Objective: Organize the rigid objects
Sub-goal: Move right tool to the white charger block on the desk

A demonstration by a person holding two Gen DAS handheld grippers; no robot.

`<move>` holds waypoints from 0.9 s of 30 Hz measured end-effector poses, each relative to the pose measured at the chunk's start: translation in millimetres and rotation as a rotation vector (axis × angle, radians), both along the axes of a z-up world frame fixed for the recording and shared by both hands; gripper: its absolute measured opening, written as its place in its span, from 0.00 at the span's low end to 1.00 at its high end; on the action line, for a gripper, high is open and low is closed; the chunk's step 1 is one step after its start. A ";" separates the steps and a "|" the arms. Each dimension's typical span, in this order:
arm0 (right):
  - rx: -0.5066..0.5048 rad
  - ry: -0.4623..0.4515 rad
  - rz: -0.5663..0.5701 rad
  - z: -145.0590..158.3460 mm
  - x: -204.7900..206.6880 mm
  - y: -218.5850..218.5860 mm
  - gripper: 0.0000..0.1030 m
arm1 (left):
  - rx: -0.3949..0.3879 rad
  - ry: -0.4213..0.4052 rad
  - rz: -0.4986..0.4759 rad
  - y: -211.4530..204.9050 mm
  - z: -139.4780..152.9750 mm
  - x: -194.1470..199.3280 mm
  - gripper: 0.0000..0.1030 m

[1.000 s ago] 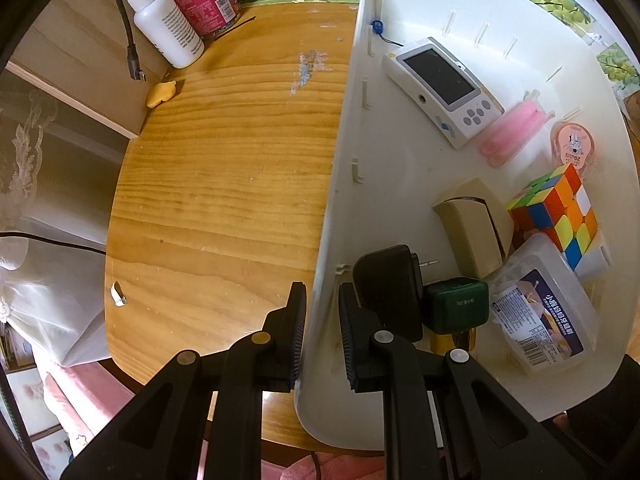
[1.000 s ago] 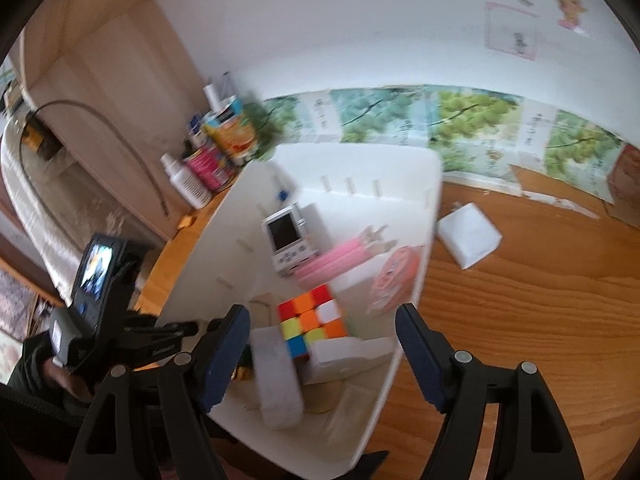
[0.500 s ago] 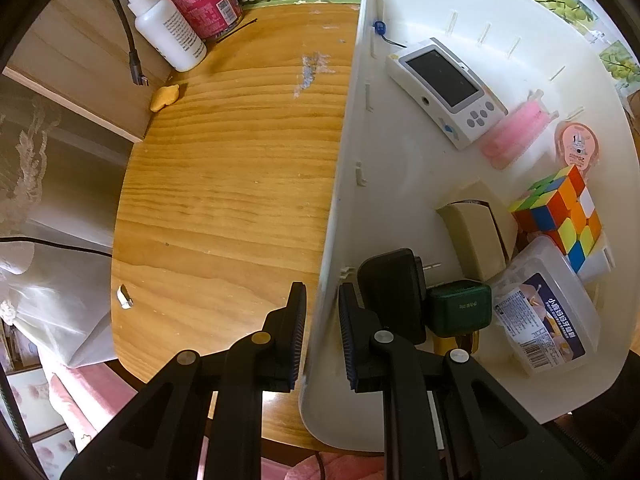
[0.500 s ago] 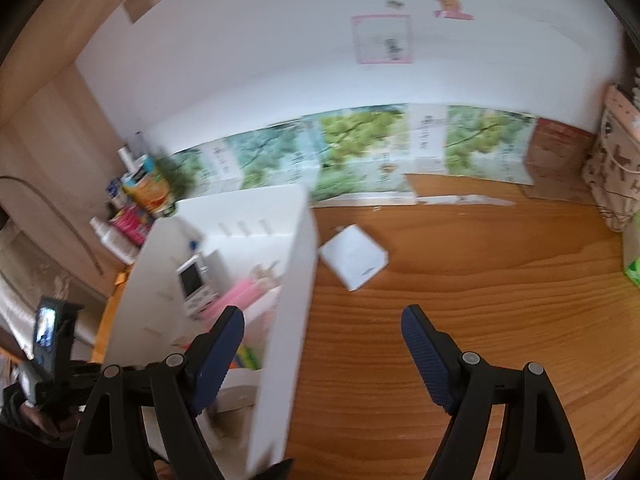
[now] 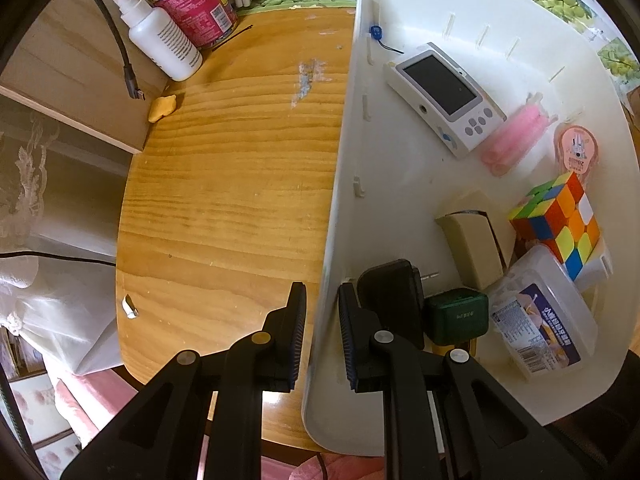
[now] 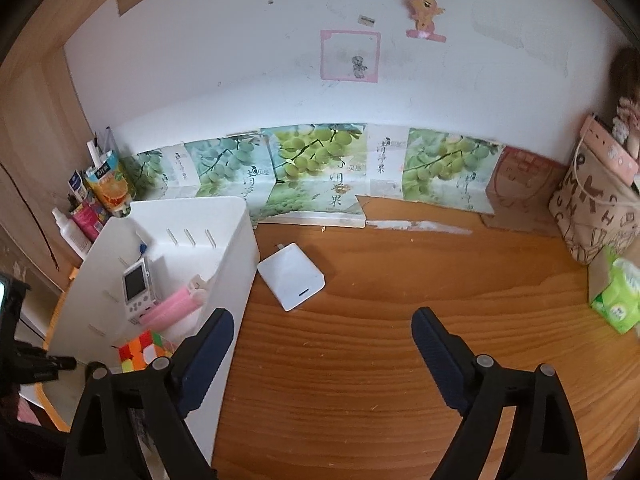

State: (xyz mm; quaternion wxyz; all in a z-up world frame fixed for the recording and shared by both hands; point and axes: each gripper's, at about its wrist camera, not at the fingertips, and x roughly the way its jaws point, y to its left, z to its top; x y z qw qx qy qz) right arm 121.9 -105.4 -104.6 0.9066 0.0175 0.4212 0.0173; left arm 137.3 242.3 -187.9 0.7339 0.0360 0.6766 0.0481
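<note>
A white plastic bin [image 5: 400, 8] stands on the wooden table, and my left gripper [image 5: 323, 332] points straight down, shut on its left wall. Inside lie a white handheld device [image 5: 444, 96], a pink item [image 5: 516, 140], a colour cube [image 5: 560, 220], a black adapter [image 5: 390, 288], a green block [image 5: 456, 316] and a clear lidded box [image 5: 544, 316]. My right gripper [image 6: 320, 320] hovers over bare table right of the bin [image 6: 236, 264], its jaws opening with nothing between them. A flat white charger [image 6: 291, 276] lies on the table just ahead of it.
A white bottle [image 5: 160, 40], a pink can [image 5: 196, 8] and a small yellow piece [image 5: 162, 109] sit left of the bin near a hanging cable. A green tissue pack [image 6: 616, 296] and a patterned bag [image 6: 596, 208] stand at the table's far right. Grape posters line the wall.
My right gripper has swung from over the bin to the table on its right, and its jaws have spread wider. The left gripper has kept its hold and place.
</note>
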 end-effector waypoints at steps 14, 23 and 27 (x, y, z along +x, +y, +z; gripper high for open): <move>-0.093 -0.057 0.109 -12.6 10.2 6.4 1.00 | -0.003 0.003 0.005 -1.6 1.1 4.2 0.17; -0.077 -0.050 0.183 -30.8 28.6 14.8 1.00 | -0.005 0.011 0.016 -1.3 0.1 5.7 0.13; -0.091 -0.032 0.228 -43.4 42.1 22.5 0.99 | -0.010 0.016 0.020 1.0 -1.8 8.2 0.13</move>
